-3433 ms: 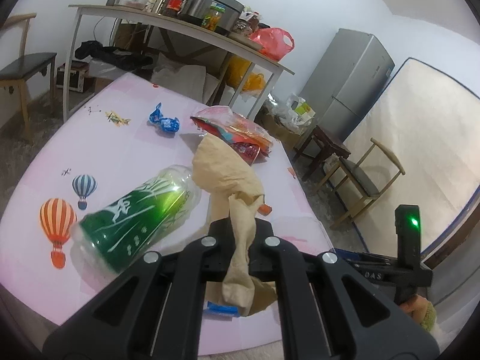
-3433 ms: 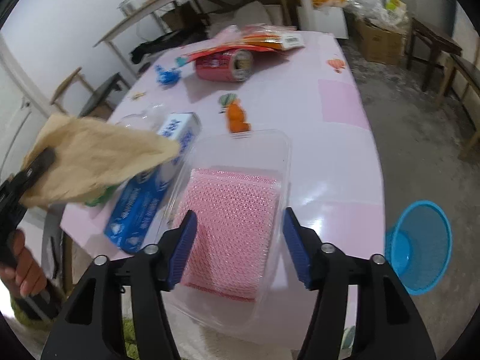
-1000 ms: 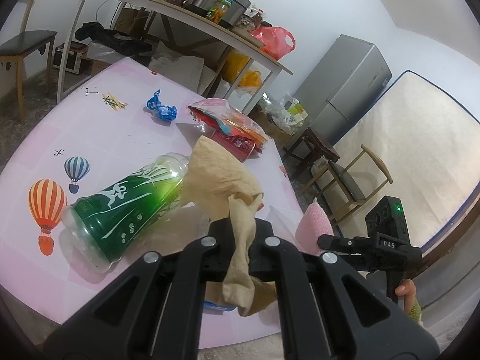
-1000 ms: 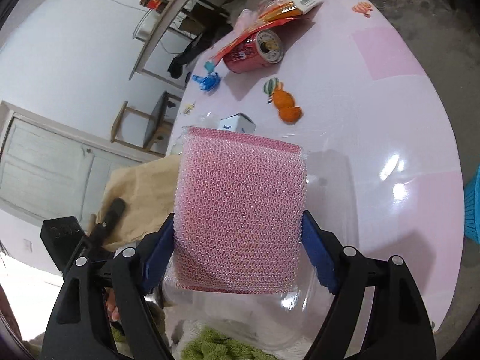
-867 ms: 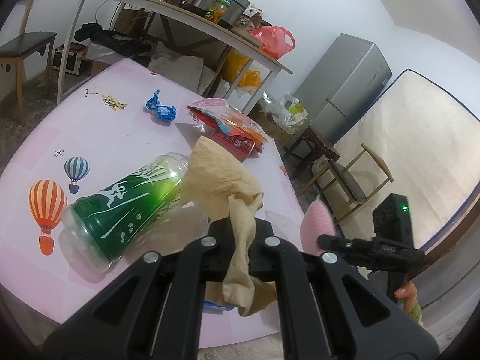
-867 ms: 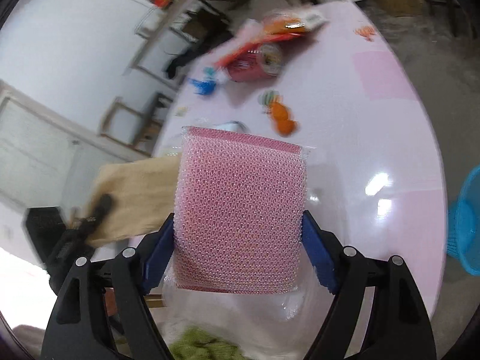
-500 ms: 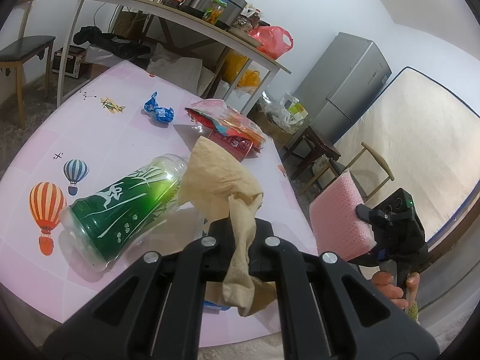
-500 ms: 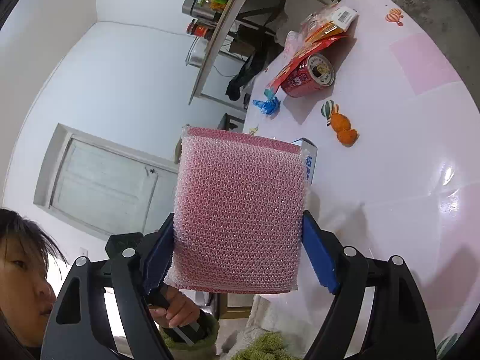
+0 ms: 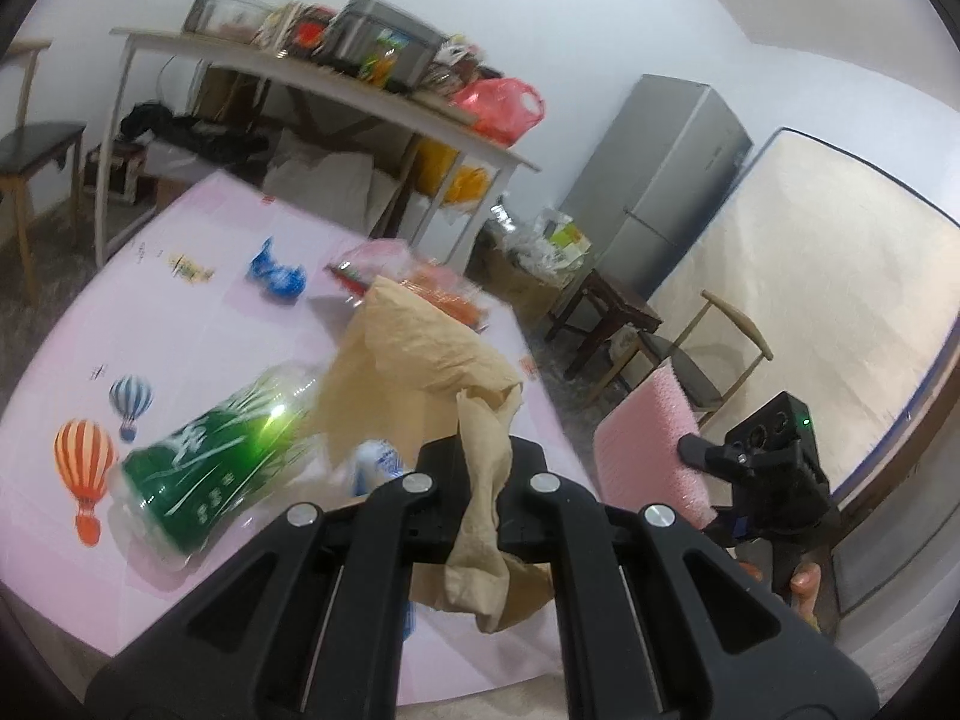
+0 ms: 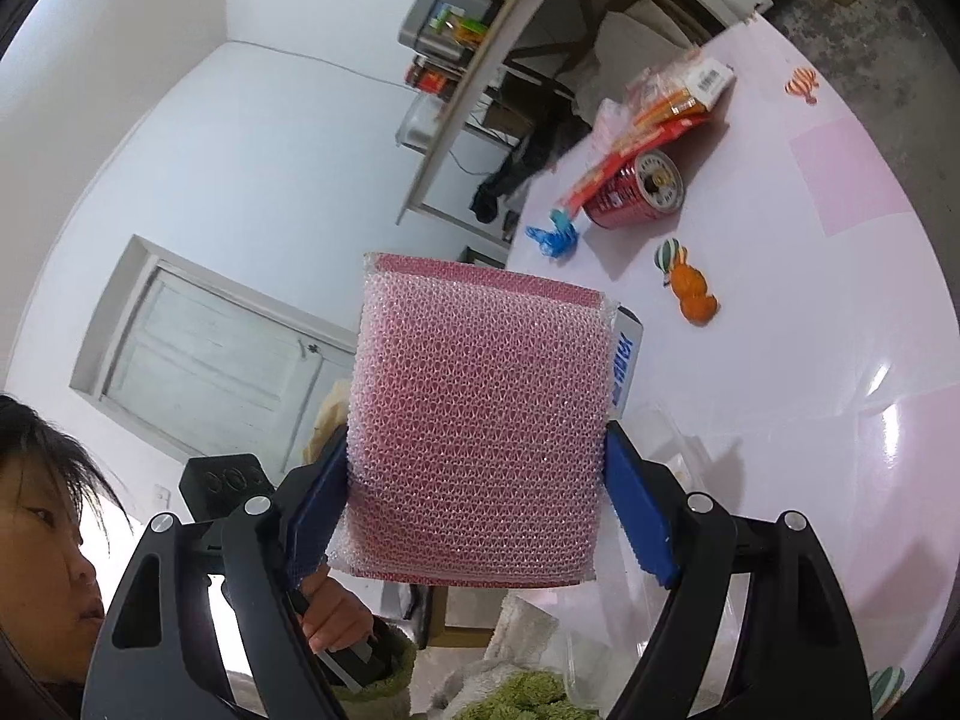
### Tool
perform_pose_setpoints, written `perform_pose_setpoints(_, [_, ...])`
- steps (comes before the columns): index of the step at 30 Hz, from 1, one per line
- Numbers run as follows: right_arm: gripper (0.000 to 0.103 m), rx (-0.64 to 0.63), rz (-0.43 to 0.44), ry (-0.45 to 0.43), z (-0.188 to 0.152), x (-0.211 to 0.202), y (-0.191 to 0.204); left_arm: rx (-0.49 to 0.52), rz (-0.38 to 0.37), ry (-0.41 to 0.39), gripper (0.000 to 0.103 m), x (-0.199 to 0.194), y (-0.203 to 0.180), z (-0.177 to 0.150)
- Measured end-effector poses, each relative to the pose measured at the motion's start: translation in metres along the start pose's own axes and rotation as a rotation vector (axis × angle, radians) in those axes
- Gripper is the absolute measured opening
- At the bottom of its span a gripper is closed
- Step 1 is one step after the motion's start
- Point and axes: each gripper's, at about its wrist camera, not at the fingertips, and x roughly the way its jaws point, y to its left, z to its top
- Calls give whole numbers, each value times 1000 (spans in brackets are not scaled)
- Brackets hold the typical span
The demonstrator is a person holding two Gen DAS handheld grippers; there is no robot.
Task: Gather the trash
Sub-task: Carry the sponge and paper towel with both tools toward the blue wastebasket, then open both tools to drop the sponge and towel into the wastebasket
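— What are we holding? 
— Our right gripper (image 10: 474, 516) clamps the pink bubble-wrap pad (image 10: 480, 420) upright above the pink table (image 10: 840, 360). 
— And the left? 
— Our left gripper (image 9: 480, 474) is pinched tight on the crumpled tan paper (image 9: 420, 360), over the green bottle (image 9: 204, 474).

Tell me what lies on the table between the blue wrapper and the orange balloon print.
In the right wrist view, a red can lies on its side roughly between the blue wrapper and the orange balloon print; bare pink table otherwise.
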Motion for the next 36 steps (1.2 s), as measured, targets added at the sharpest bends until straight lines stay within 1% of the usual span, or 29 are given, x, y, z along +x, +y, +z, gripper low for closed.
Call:
perform_pose_setpoints(3, [78, -9, 16, -39, 0, -19, 1, 38, -45, 9, 3, 7, -24, 7])
perform_pose_setpoints(6, [78, -8, 20, -105, -2, -51, -2, 82, -119, 57, 3, 27, -56, 17])
perform_pose_setpoints(8, [78, 7, 4, -162, -4, -79, -10, 107, -172, 111, 3, 48, -78, 21])
perform_pose_setpoints(10, [78, 31, -23, -221, -9, -109, -22, 119, -246, 191, 3, 77, -101, 26])
perform_pose_setpoints(13, [78, 84, -75, -316, -19, -155, -44, 133, -341, 349, 3, 133, -141, 25])
perform_pose_setpoints(15, [78, 127, -115, -373, -28, -183, -62, 150, -365, 429, 3, 164, -164, 19])
perform_pose_setpoints(17, [78, 186, -155, -429, -38, -211, -85, 170, -391, 534, 3, 205, -194, 8])
perform_pose_setpoints(18, [78, 223, -180, -456, -44, -226, -99, 176, -405, 601, 3, 229, -211, -1])
perform_pose_setpoints(20, [78, 282, -212, -486, -53, -244, -120, 175, -423, 692, 3, 262, -234, -17])
perform_pose_setpoints(21, [78, 319, -232, -502, -58, -253, -134, 172, -430, 754, 3, 284, -249, -30])
perform_pose_setpoints(23, [78, 369, -255, -521, -65, -265, -155, 175, -435, 836, 3, 314, -270, -51])
perform_pose_setpoints(26, [78, 455, -309, -541, -76, -280, -192, 192, -419, 945, 3, 358, -298, -90])
perform_pose_setpoints(29, [78, 530, -359, -550, -84, -287, -230, 211, -374, 1003, 3, 393, -312, -124])
perform_pose_setpoints(30, [78, 554, -388, -553, -85, -290, -242, 209, -363, 1027, 4, 405, -317, -135])
perform_pose_setpoints(31, [78, 565, -417, -549, -84, -292, -255, 212, -350, 1048, 7, 417, -322, -148])
perform_pose_setpoints(32, [78, 570, -436, -546, -85, -294, -264, 210, -337, 1065, 15, 427, -324, -158])
perform_pose_setpoints(33, [78, 583, -484, -543, -84, -296, -277, 206, -317, 1085, 29, 440, -326, -169])
perform_pose_setpoints(34, [79, 583, -513, -539, -81, -297, -287, 206, -305, 1093, 38, 447, -327, -176])
perform_pose_setpoints(35, [79, 579, -548, -529, -77, -298, -299, 206, -289, 1093, 51, 455, -325, -182])
perform_pose_setpoints(36, [80, 583, -585, -520, -76, -297, -308, 208, -254, 1085, 59, 465, -323, -189])
